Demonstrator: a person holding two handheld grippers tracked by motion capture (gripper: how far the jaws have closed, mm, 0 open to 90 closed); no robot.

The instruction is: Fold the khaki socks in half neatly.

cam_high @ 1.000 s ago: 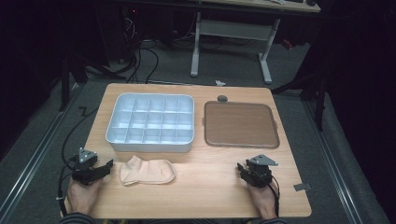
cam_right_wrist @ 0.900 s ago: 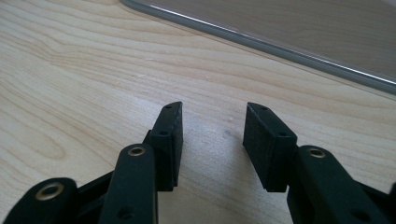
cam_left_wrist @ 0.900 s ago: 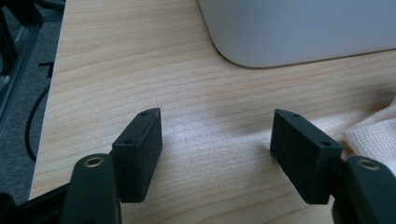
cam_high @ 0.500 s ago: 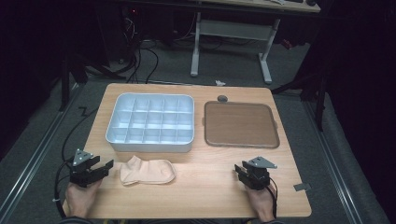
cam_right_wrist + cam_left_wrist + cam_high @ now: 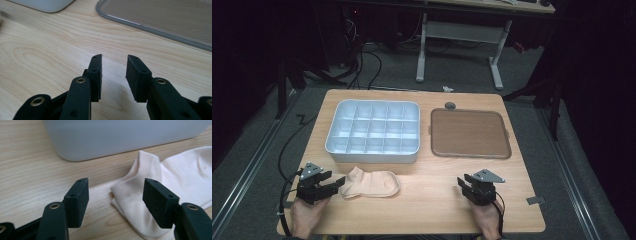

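Sock (image 5: 371,183), cream and crumpled, lies on the table (image 5: 422,210) near its front edge, just beside the left gripper (image 5: 334,186), whose jaws stand wide with the cuff before them, untouched; the toe end is cut off in the left gripper view. To the right, well apart, the right gripper (image 5: 463,186) has just been narrowing over bare wood, nothing between its jaws. Farther back sit the divided white tray (image 5: 374,156) and the brown lid (image 5: 469,134).

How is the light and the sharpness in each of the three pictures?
High view: the table is evenly lit, the room around it very dark. Left gripper view: the sock is sharp, the grey tray behind slightly soft. Right gripper view: the wood grain is crisp near the jaws, and the brown mat blurs toward the top.
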